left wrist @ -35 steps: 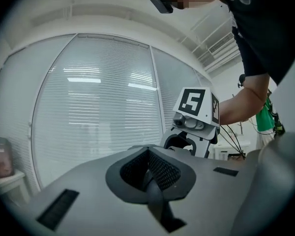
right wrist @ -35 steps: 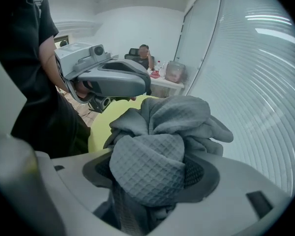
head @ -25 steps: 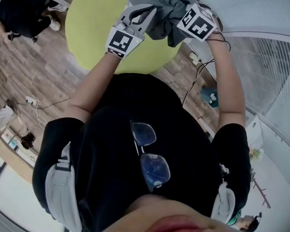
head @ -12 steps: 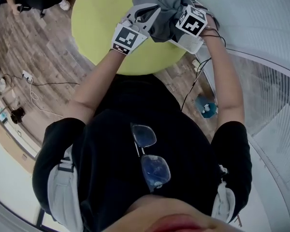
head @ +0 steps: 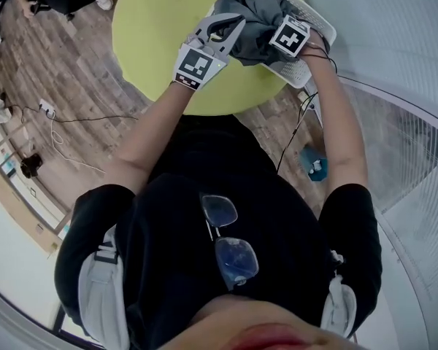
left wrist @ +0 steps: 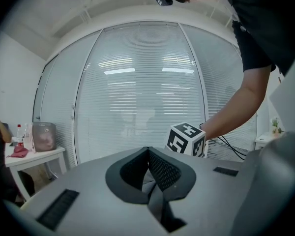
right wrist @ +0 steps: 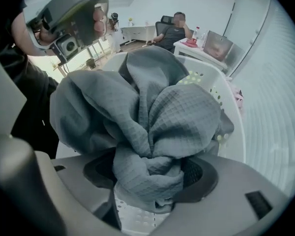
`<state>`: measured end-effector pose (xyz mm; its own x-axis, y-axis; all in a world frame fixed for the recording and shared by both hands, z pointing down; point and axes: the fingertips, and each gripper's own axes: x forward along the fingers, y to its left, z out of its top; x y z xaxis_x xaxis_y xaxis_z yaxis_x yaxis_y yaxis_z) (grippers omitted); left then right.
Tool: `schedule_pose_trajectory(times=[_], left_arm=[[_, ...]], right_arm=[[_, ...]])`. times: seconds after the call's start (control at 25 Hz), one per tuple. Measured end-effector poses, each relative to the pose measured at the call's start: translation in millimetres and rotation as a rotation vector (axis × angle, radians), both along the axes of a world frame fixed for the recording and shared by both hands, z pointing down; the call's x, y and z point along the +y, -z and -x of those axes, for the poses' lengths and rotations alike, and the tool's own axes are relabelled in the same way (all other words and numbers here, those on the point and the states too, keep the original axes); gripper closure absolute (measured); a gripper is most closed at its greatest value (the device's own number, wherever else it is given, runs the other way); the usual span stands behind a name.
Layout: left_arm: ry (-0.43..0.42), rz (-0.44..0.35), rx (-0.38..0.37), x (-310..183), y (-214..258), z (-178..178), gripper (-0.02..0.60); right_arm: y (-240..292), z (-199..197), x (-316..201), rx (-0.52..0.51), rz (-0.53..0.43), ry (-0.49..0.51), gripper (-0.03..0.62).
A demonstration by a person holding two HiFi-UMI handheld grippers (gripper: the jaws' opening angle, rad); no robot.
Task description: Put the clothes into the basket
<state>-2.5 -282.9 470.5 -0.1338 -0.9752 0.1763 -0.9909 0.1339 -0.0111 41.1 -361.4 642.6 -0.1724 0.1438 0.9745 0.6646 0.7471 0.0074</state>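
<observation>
Laundry run, my right gripper point(right wrist: 152, 183) clamped on crumpled grey waffle-weave cloth point(right wrist: 147, 112), jaws just squeezing tighter, over white perforated plastic basket point(right wrist: 232, 127), right side of round lime-green table point(head: 160, 28), left gripper point(left wrist: 148, 180) pinched together.

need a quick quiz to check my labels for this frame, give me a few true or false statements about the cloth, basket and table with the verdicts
1. The right gripper is clamped on a grey garment. True.
2. The basket is black. False: it is white, with small holes in its walls.
3. The garment hangs bunched above the basket's opening. True.
4. The table is square and red. False: it is round and yellow-green.
</observation>
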Motion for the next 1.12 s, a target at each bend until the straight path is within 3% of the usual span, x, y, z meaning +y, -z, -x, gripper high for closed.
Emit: schedule_pose_trajectory(times=[0.44,0.6,0.68,0.88,1.12], left_arm=[[0.014,0.025,0.013,10.5,-9.7,1.6,0.572],[0.019,0.023,0.013,15.7,-10.7,0.8,0.571],[0.027,0.018,0.011,20.6,-6.2,0.4,0.571],[0.057,0.002,0.009,40.0,13.6,5.2,0.571],[0.107,-0.008,0.004,72.5,31.9,6.8,0.571]], right_arm=[[-65.3,5.2,-4.7,0.06,-0.037,-0.076,0.257],[-63.7,7.9,0.3,0.046,-0.007,-0.101,0.25],[-45.8,12.3,-4.2,0.008,-0.003,-0.125,0.25],[25.6,31.8,8.0,-0.136,0.132,-0.188,0.25],[117.6,52.7,48.2,-0.385,0.29,-0.199,0.253]])
